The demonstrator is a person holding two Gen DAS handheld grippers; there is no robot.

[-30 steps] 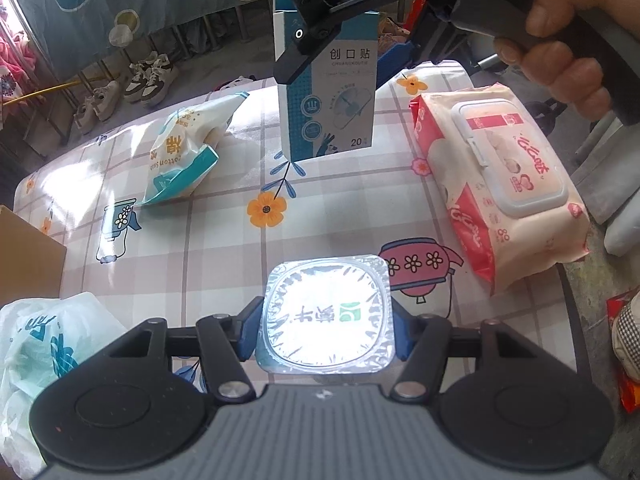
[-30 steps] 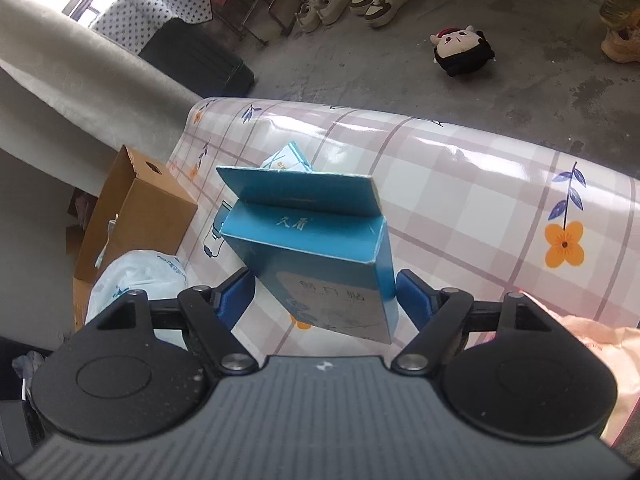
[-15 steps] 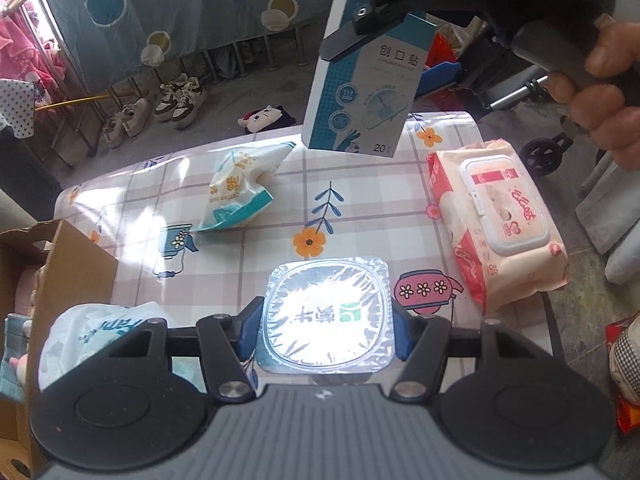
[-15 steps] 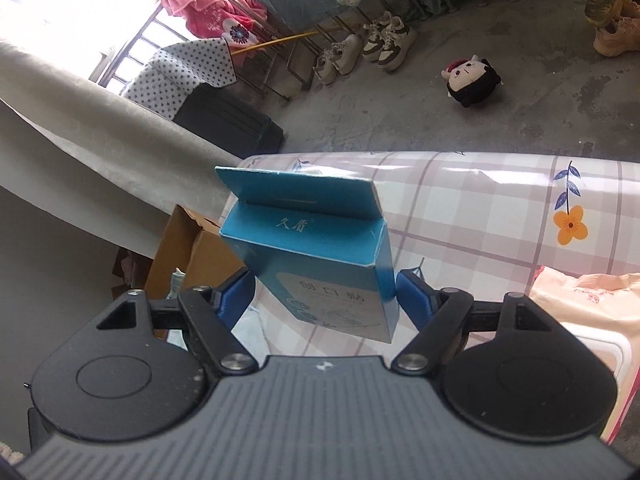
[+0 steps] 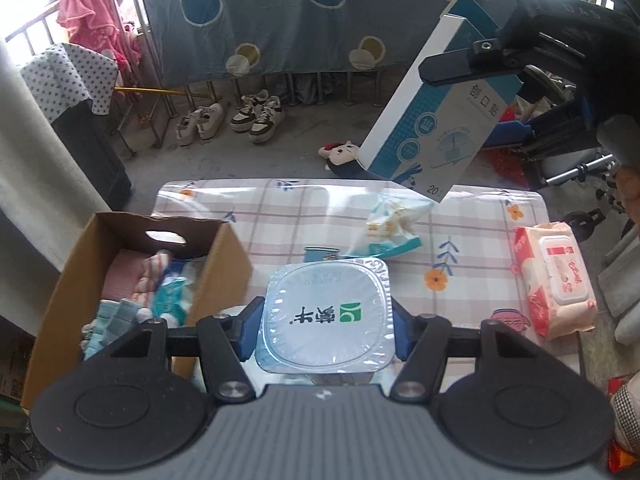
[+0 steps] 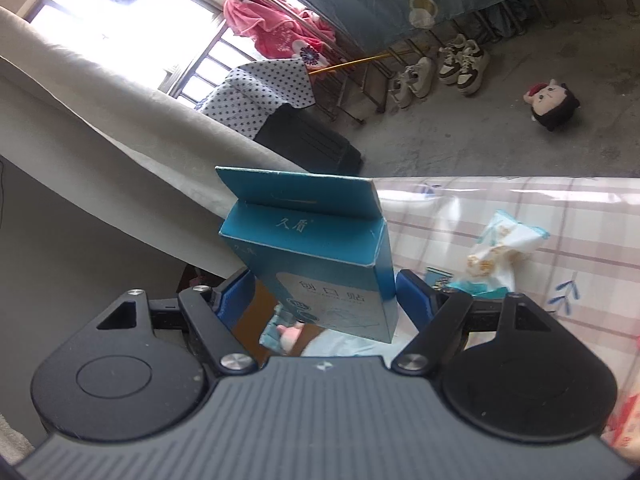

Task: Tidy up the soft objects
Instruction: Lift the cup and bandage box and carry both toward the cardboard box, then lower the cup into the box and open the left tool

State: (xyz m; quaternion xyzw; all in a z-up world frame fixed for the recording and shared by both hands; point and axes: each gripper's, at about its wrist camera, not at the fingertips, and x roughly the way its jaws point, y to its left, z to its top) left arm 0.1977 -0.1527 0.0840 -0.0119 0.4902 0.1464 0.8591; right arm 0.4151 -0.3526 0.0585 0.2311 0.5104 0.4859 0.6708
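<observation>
My left gripper [image 5: 326,326] is shut on a foil-lidded yogurt cup [image 5: 326,312], held high above the table. My right gripper [image 6: 324,298] is shut on a blue and white bandage box [image 6: 320,252], its flap open; from the left wrist view that box [image 5: 436,120] hangs in the air at upper right. A cardboard box [image 5: 224,264] with soft items inside stands at the table's left end. A small tissue pack [image 5: 390,226] lies mid-table, and a pink wet-wipes pack [image 5: 556,276] lies at the right edge.
The table [image 5: 280,216] has a checked floral cloth. Beyond it on the concrete floor are shoes [image 5: 256,116], a plush doll [image 5: 342,156] and a black case [image 6: 308,140]. A wheeled frame stands at far right.
Both grippers rose well above the table with their loads. The left view pulled back, bringing the cardboard box and its contents into sight. The bandage box tilted and moved up and right.
</observation>
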